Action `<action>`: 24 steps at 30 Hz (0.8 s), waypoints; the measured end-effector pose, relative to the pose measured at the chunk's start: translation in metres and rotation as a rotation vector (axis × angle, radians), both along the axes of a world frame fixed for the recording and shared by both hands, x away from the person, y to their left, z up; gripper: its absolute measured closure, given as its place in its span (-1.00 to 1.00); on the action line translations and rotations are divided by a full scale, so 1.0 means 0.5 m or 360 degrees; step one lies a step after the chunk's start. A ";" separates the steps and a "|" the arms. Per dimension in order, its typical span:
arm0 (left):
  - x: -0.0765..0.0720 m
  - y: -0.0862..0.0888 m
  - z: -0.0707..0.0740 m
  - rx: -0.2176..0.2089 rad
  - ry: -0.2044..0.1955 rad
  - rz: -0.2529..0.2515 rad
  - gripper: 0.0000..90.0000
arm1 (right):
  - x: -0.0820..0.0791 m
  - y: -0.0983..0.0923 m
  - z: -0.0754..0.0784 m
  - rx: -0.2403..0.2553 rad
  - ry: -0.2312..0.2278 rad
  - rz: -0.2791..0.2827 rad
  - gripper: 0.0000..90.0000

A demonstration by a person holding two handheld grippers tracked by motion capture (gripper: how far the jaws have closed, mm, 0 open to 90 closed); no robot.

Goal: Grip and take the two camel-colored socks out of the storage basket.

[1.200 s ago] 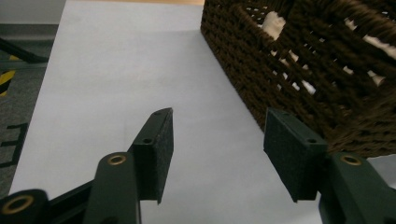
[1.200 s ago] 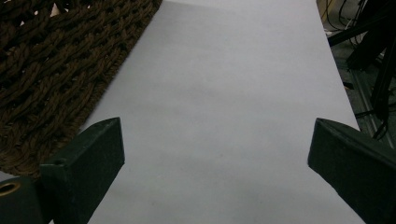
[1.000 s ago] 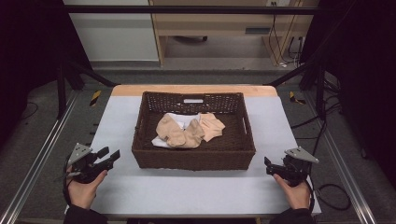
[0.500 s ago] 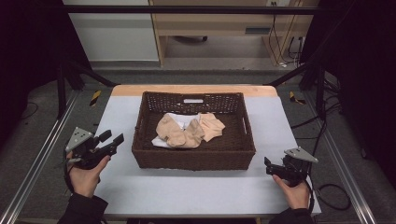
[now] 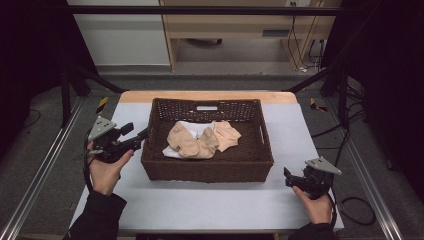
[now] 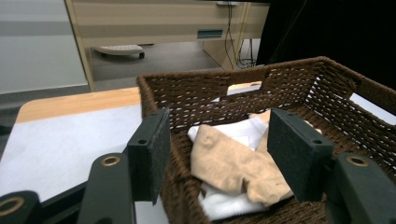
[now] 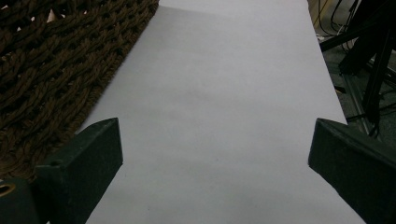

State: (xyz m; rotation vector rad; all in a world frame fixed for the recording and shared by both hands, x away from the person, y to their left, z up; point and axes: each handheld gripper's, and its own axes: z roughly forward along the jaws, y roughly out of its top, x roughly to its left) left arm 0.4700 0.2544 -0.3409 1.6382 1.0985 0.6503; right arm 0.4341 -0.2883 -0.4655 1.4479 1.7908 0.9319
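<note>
- Socks (image 5: pixel 202 141), beige on white, lie heaped in the middle of the wicker basket (image 5: pixel 207 170); none is out yet, so I judge the picking barely begun.
- Left gripper (image 5: pixel 135 141) hovers at the basket's left rim; its jaws have just been opening and stand wide, with nothing between them.
- Right gripper (image 5: pixel 289 176) rests low at the basket's front right corner, jaws spread, holding nothing.
- Bench (image 5: pixel 210 205) wears a pale grey sheet with a wooden strip along the far edge.
- Beyond it: grey floor, pale wooden furniture, trailing cables, dark curtains on both sides.
</note>
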 end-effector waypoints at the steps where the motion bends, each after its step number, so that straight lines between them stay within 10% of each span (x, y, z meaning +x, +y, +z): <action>1: 0.000 0.000 0.000 0.0000 0.0000 0.0000 -0.13 | 0.000 0.000 0.000 0.0003 0.0001 -0.0002 -0.93; 24: 0.106 -0.107 0.018 0.0137 -0.0011 -0.0015 -0.11 | 0.003 -0.002 0.002 0.0004 -0.0006 -0.0005 -0.92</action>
